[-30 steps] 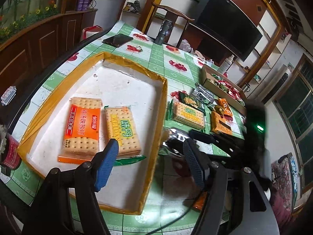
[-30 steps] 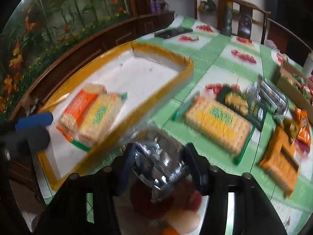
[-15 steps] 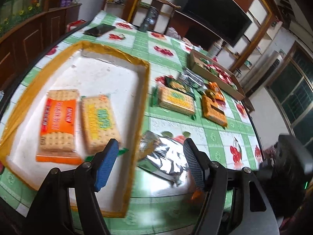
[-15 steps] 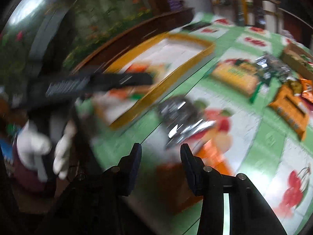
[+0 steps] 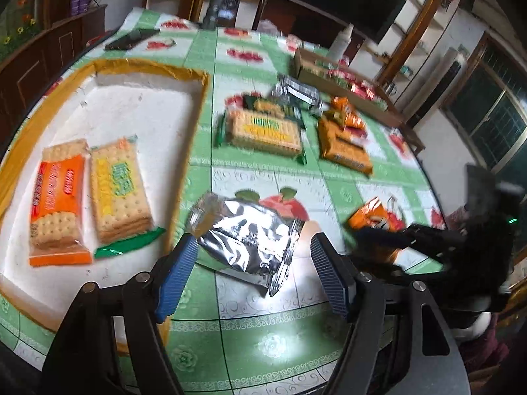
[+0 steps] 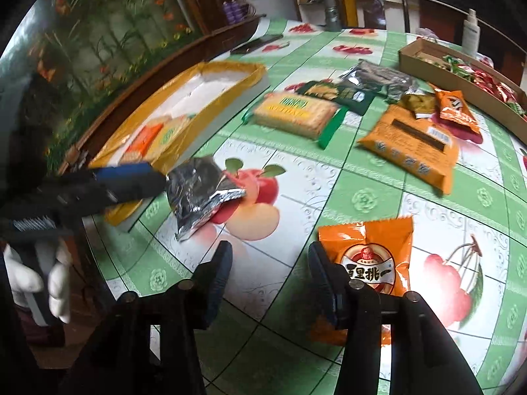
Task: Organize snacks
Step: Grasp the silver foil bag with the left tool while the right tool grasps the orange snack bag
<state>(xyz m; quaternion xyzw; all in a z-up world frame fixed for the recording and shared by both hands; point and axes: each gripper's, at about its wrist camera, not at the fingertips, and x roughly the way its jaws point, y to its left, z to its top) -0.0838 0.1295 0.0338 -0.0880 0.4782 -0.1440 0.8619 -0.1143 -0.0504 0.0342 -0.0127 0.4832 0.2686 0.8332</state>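
A silver foil snack packet (image 5: 245,235) lies on the green tablecloth just right of the yellow-rimmed white tray (image 5: 201,105). My left gripper (image 5: 253,268) is open, its blue fingers on either side of the packet's near end. The packet also shows in the right wrist view (image 6: 197,191), with the left gripper's finger beside it. The tray holds an orange cracker pack (image 5: 57,194) and a yellow-green cracker pack (image 5: 117,187). My right gripper (image 6: 268,279) is open and empty; an orange snack bag (image 6: 370,260) lies just right of its right finger.
Mid-table lie a green cracker pack (image 5: 263,131), an orange packet (image 5: 342,146), small orange bags (image 6: 456,110) and silver packets (image 6: 378,77). A cardboard box (image 6: 425,62) of sweets stands at the far right. A phone (image 5: 130,38) and a bottle (image 6: 469,31) are at the back.
My right gripper let go of the silver packet, left it on the cloth and drew back right beside the orange bag. My left gripper swung from the tray over to the packet.
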